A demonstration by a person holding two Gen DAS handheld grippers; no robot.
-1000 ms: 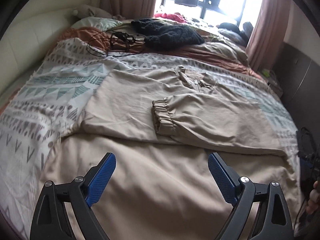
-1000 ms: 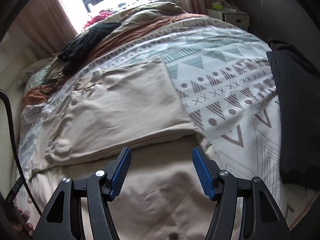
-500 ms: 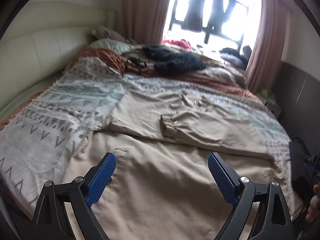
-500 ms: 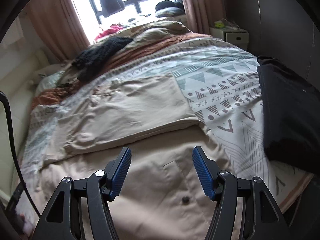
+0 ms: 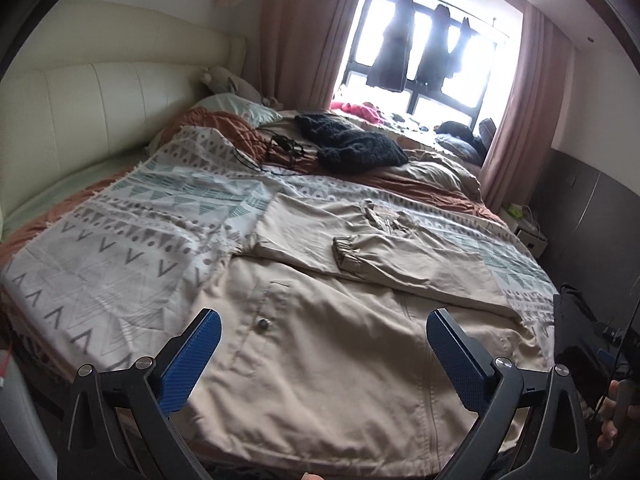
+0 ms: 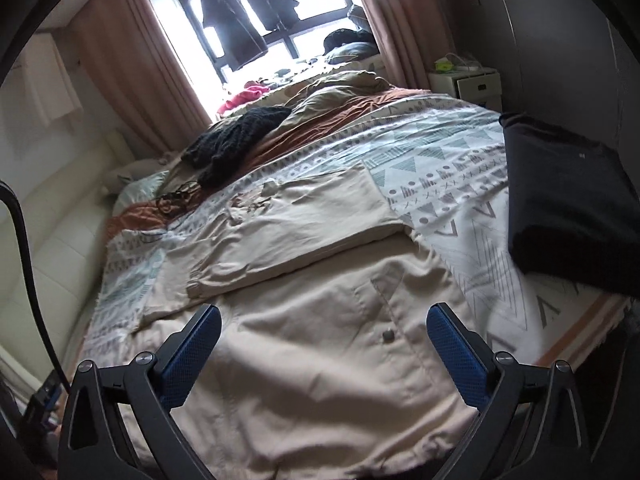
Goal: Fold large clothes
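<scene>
Jacket (image 5: 340,344) in beige, spread flat on the patterned bedspread (image 5: 120,248), and that is what we are folding. Both sleeves are already laid across the chest, one elastic cuff (image 5: 346,254) sitting near the zip collar (image 5: 384,220). The hem end lies closest to us, the collar end farthest, so the long axis runs straight away from both tools toward the window (image 5: 432,52).

Our left gripper (image 5: 322,350) hangs above the near hem on its snap-button (image 5: 263,324) side, jaws opening to their widest, nothing between the blue pads (image 5: 188,360). Our right gripper (image 6: 324,350) hovers over the other half of the hem, jaws opening as well, no cloth caught between them; its own snap button (image 6: 387,335) shows just ahead.

So we judge the sleeve step done and the lengthwise fold next. The hem lies below and just ahead of both tools, each about equally near its own corner. A folded black garment (image 6: 568,208) sits off to the right, well clear; a dark knit (image 5: 352,148) and tangled cables (image 5: 276,148) lie beyond the collar.
</scene>
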